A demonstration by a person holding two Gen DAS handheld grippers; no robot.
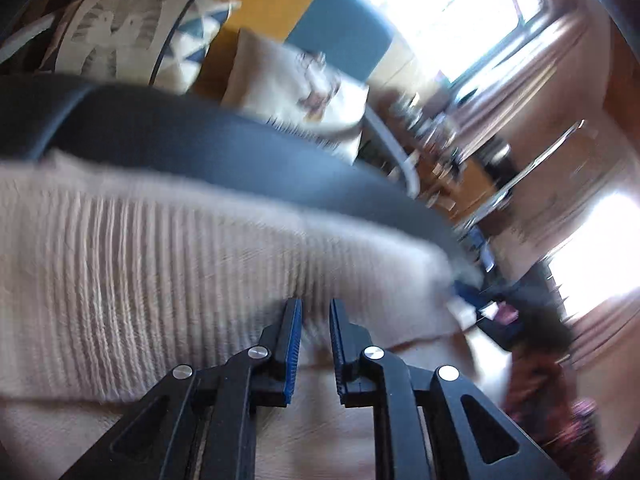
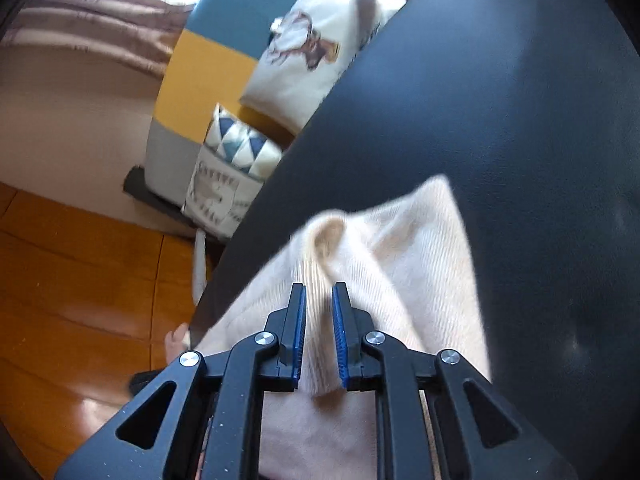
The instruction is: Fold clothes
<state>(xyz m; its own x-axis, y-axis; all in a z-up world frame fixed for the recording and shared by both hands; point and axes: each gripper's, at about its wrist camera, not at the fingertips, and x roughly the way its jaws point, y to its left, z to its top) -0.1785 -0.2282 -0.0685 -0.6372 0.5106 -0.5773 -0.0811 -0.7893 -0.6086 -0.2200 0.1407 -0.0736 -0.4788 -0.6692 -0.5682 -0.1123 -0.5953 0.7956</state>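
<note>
Black linkage and blue-padded fingers fill the bottom of both views. Between the right gripper (image 2: pixel 319 312) jaws runs a ridge of the cream knit garment (image 2: pixel 360 264); the pads stand a little apart with cloth bunched between them, so it looks pinched rather than let go, though the contact itself is not sharp enough to be sure. The left gripper (image 1: pixel 315 320) also has its pads slightly parted, over a blurred patch of the same garment (image 1: pixel 160 248), and whether it holds cloth I cannot tell — the view is smeared by motion.

One garment is in sight, lying on the dark round table (image 2: pixel 500 120). In the right view it spreads from the lower middle of the frame up toward the centre, its pointed corner aimed at the upper right, and its long run follows the table's left edge. In the left view the ribbed band stretches across the frame from left to right, directly ahead of the fingers, with bare table behind it. The right gripper seems the nearer to a free corner, so the coming fold likely turns on carrying that corner across the body.

Two grippers, one garment, one table; two patterned cushions (image 2: pixel 304 48) on the sofa behind.
</note>
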